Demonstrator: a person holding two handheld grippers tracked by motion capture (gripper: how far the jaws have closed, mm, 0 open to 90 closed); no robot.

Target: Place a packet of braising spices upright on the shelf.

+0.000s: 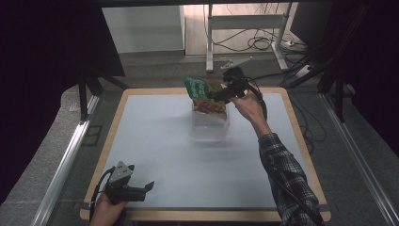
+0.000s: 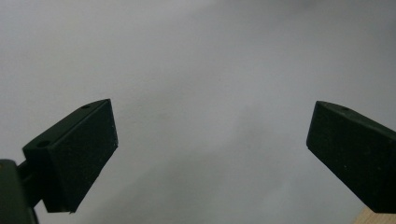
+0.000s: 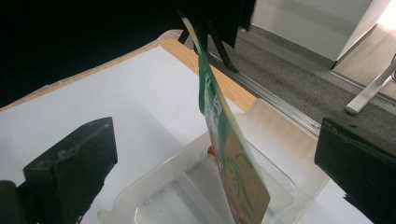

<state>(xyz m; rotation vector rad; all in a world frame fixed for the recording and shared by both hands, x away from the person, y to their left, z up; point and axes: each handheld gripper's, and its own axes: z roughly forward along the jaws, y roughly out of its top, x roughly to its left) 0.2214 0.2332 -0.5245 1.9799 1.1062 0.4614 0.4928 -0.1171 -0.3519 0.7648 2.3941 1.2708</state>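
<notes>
A green and orange snack packet stands on edge in a clear plastic container at the far middle of the table, its green top sticking up over the far rim. My right gripper hovers right at the packet, open. In the right gripper view the packet sits edge-on between the wide-apart jaws, touching neither. My left gripper rests open near the table's front left corner, with bare mat between its jaws.
A pale grey mat covers the wooden table. Beyond the far edge are grey floor, a white desk frame and loose cables. Dark curtains stand at both sides.
</notes>
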